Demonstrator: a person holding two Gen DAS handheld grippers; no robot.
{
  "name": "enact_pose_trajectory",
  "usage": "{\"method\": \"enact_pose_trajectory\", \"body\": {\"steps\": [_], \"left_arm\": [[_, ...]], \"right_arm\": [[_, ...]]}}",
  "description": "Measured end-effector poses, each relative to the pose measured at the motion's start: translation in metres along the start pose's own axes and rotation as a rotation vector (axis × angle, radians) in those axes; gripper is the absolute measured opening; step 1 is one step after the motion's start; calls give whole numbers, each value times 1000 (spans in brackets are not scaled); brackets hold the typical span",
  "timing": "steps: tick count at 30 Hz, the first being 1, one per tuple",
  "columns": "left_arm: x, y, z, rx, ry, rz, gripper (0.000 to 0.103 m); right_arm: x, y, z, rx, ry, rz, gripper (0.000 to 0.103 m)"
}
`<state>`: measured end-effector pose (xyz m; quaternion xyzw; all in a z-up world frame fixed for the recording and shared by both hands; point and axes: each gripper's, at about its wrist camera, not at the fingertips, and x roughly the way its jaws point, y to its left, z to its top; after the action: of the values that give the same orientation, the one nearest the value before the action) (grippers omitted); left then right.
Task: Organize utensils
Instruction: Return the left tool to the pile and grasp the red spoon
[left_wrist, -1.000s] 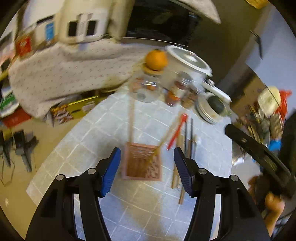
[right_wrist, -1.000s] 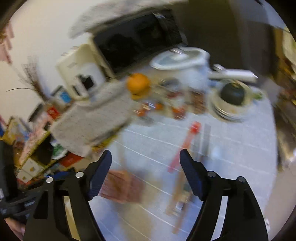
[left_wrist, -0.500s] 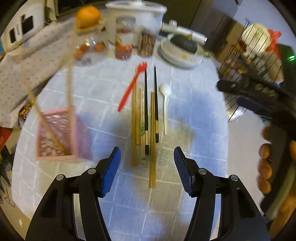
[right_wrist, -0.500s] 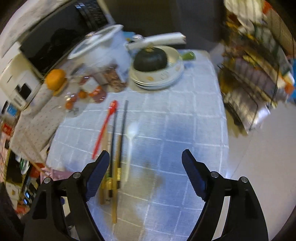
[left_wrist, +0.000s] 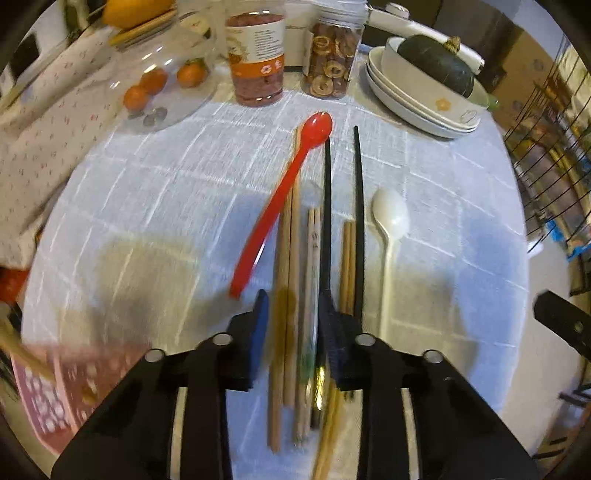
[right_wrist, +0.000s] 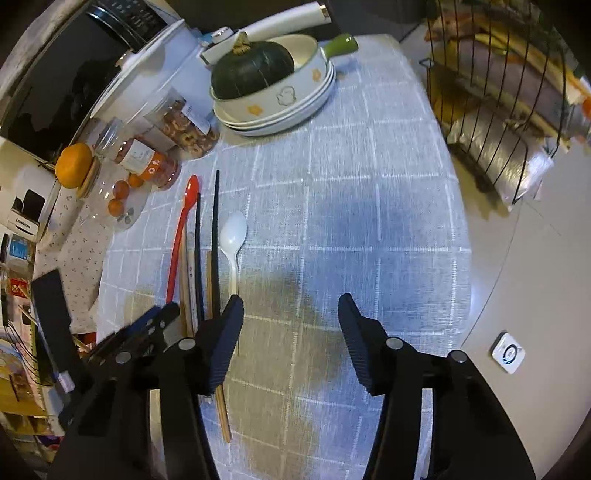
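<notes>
A checked tablecloth (left_wrist: 461, 206) fills both views. At the lower left of the left wrist view, a pink perforated basket (left_wrist: 55, 398) is blurred and cut off by the frame. At centre, the left gripper (left_wrist: 293, 317) stands partly closed around a bundle of wooden chopsticks (left_wrist: 290, 258); whether it pinches them cannot be told. Its body hides their near ends. A red spoon (left_wrist: 284, 195), two black chopsticks (left_wrist: 358, 206) and a white spoon (left_wrist: 389, 229) lie alongside. The right gripper (right_wrist: 290, 325) hangs wide open over bare cloth.

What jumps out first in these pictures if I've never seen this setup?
Probably the red spoon, lying slantwise on the checked tablecloth beside a row of chopsticks, with the left gripper closing around the wooden ones. Behind, a dark green squash sits in stacked white bowls.
</notes>
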<state>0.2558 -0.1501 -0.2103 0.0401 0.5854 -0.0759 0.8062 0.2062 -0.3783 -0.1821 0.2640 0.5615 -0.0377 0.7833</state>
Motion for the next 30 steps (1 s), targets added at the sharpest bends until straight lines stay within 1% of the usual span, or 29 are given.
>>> {"method": "enact_pose_trajectory", "body": {"steps": [2, 5, 6, 7, 8, 9, 10, 11, 12, 14, 16, 17, 18, 20, 21, 22, 24, 26, 28, 30], "left_arm": [[4, 0, 18, 2, -21, 32, 21], [9, -4, 46, 10, -46, 61, 21], [12, -6, 53, 20, -51, 78, 26], [18, -10, 62, 38, -50, 110, 42], [25, -13, 72, 62, -45, 145, 51], [29, -16, 79, 77, -45, 170, 65], [36, -17, 88, 100, -48, 213, 65], [41, -17, 94, 111, -48, 238, 65], [44, -16, 98, 111, -45, 244, 65], [51, -12, 106, 102, -31, 213, 63], [56, -10, 109, 101, -17, 192, 54], [60, -10, 111, 108, -5, 185, 51], [63, -10, 112, 118, 7, 171, 46], [63, -8, 116, 113, 5, 129, 23], [63, -5, 117, 97, 19, 96, 8], [60, -2, 117, 70, 30, 87, 4], [55, 2, 115, 43, 42, 39, 4], [42, 8, 108, 9, 27, -23, 4], [28, 10, 98, -1, 5, -61, 4], [15, 12, 89, -2, -16, -69, 4]], "right_arm": [[3, -2, 1, 10, 5, 13, 52], [5, -5, 2, 16, 5, 23, 52], [7, -5, 1, 17, 9, 27, 52], [9, -6, 1, 15, 16, 32, 52], [11, -6, 0, 13, 20, 35, 52], [13, -5, 0, 9, 26, 36, 52], [15, -5, 0, 5, 31, 31, 50], [16, -5, 0, 2, 34, 28, 49], [17, -4, -1, 0, 37, 28, 48], [19, -5, 0, -2, 40, 27, 46], [21, -7, 0, -1, 42, 26, 45], [21, -8, 1, -2, 43, 26, 44], [22, -8, 0, -3, 46, 24, 43], [24, -8, 0, -7, 51, 24, 41], [24, -8, 0, -9, 52, 26, 40], [25, -8, 0, -10, 52, 28, 39], [25, -8, 0, -7, 51, 36, 37], [24, -7, -1, -8, 51, 43, 36], [25, -5, -2, -14, 48, 37, 36], [26, -4, -3, -15, 49, 35, 35]]}}
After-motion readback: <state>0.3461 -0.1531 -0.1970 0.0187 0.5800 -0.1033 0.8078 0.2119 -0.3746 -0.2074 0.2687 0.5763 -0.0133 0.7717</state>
